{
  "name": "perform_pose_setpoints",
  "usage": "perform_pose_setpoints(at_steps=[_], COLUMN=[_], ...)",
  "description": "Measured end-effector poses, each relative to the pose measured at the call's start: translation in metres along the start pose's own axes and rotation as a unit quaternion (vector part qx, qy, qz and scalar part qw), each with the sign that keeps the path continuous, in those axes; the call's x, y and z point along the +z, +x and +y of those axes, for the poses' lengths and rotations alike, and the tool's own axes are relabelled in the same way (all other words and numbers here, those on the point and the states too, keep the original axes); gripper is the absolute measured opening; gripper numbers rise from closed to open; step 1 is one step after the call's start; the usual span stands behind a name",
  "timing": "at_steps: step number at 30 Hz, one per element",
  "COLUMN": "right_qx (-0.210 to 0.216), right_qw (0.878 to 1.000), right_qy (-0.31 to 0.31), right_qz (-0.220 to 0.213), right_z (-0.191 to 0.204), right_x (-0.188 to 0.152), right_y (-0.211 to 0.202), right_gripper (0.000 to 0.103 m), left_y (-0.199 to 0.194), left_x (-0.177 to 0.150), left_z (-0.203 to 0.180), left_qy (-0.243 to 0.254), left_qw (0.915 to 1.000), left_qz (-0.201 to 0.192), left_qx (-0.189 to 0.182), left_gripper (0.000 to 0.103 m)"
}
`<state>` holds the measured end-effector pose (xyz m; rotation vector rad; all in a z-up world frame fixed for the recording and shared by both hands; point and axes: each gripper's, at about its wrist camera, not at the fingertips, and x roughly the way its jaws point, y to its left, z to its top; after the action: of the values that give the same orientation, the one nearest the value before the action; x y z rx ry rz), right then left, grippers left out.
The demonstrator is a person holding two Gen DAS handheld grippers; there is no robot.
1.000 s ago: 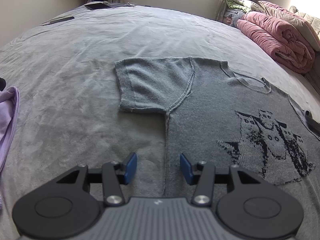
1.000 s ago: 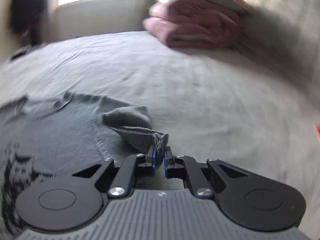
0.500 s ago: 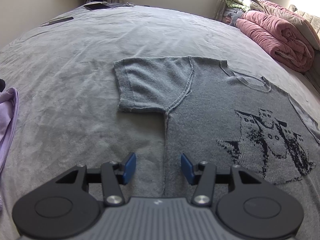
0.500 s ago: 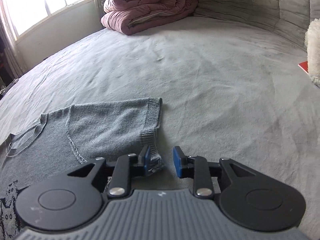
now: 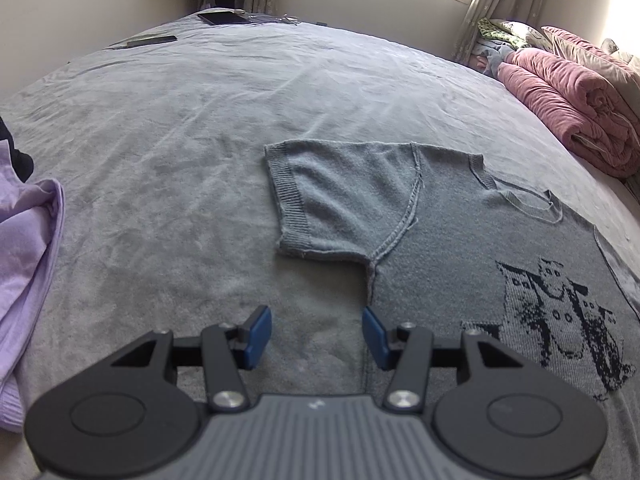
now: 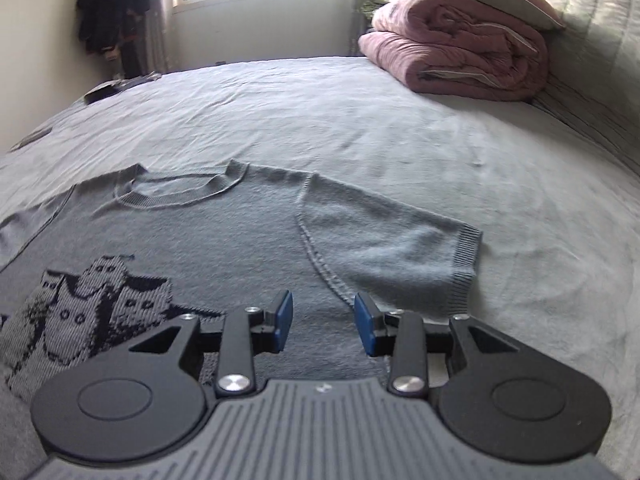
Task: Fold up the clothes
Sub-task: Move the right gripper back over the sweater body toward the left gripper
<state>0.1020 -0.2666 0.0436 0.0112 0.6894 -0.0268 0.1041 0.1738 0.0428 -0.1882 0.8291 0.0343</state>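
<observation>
Left wrist view: grey knitted short-sleeved sweater with a dark cat motif (image 5: 460,248) lies spread flat on the grey plush bedspread (image 5: 200,140); left gripper (image 5: 316,336), blue-padded jaws wide apart and holding nothing, hovers at the sweater's side seam below one sleeve, with a lilac garment (image 5: 28,248) well apart from the sweater on the far side of that gripper. Right wrist view: right gripper (image 6: 323,322), jaws likewise spread and empty, hangs over the sweater's body beside the other sleeve; rolled pink quilt (image 6: 456,52) lies beyond that sleeve, dark flat items (image 6: 104,94) beyond the collar.
</observation>
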Motion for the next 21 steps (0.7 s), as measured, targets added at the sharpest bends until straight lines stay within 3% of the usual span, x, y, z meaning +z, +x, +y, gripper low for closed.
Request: perform_pose_setpoints(at_steps=[6, 10, 13, 17, 21], right_qx=[0.05, 0.117, 0.173, 0.242, 0.244], right_qw=[0.997, 0.986, 0.973, 0.943, 0.924], right_qy=[-0.066, -0.121, -0.155, -0.23, -0.294], right_qz=[0.007, 0.0, 0.001, 0.009, -0.015], right_z=[0.048, 0.095, 0.132, 0.189, 0.223], right_x=[-0.017, -0.034, -0.048, -0.079, -0.107], right_y=[-0.008, -0.025, -0.039, -0.058, -0.073], right_gripper=[0.039, 0.039, 0.039, 0.039, 0.039], left_y=[-0.001, -0.006, -0.01, -0.013, -0.017], left_x=[-0.004, -0.004, -0.002, -0.002, -0.002], left_z=[-0.008, -0.007, -0.001, 0.004, 0.007], left_qy=[0.019, 0.017, 0.008, 0.004, 0.001], left_qw=[0.9997, 0.9997, 0.9998, 0.9998, 0.9998], left_qz=[0.007, 0.002, -0.001, 0.001, 0.0], left_qx=[-0.013, -0.018, -0.018, -0.018, -0.02], left_gripper=[0.051, 0.051, 0.052, 0.052, 0.052])
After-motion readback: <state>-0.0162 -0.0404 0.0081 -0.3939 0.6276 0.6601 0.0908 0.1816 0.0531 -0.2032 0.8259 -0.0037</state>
